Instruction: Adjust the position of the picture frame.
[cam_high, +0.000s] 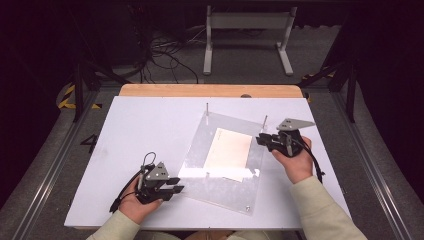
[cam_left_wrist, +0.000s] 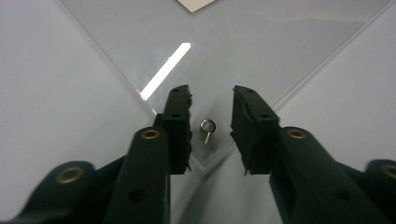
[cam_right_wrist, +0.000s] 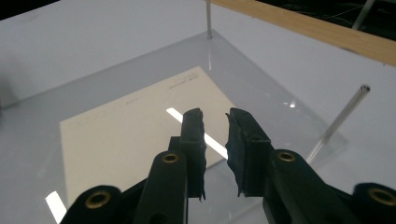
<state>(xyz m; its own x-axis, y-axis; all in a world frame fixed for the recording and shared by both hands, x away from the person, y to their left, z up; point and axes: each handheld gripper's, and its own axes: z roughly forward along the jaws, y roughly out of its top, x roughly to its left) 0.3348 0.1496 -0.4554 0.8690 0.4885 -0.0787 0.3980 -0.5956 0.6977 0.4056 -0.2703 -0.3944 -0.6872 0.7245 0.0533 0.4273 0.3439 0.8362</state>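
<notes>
A clear acrylic sheet (cam_high: 197, 150) lies tilted on the white table (cam_high: 145, 125), with a cream paper (cam_high: 229, 148) in its middle. Thin metal pins stand at its far corner (cam_high: 207, 108) and right corner (cam_high: 265, 121). My left gripper (cam_high: 176, 185) is at the sheet's near-left corner. In the left gripper view its jaws (cam_left_wrist: 211, 91) stand apart on either side of a short metal pin (cam_left_wrist: 207, 126) without touching it. My right gripper (cam_high: 261, 140) hovers by the right corner pin (cam_right_wrist: 343, 114), open over the paper (cam_right_wrist: 135, 135), with nothing between its fingers (cam_right_wrist: 215, 114).
A wooden strip (cam_high: 210, 90) runs along the table's far edge. Beyond it, on the floor, are a white metal stand (cam_high: 247, 22) and loose cables (cam_high: 165, 50). Metal rails flank the table on both sides.
</notes>
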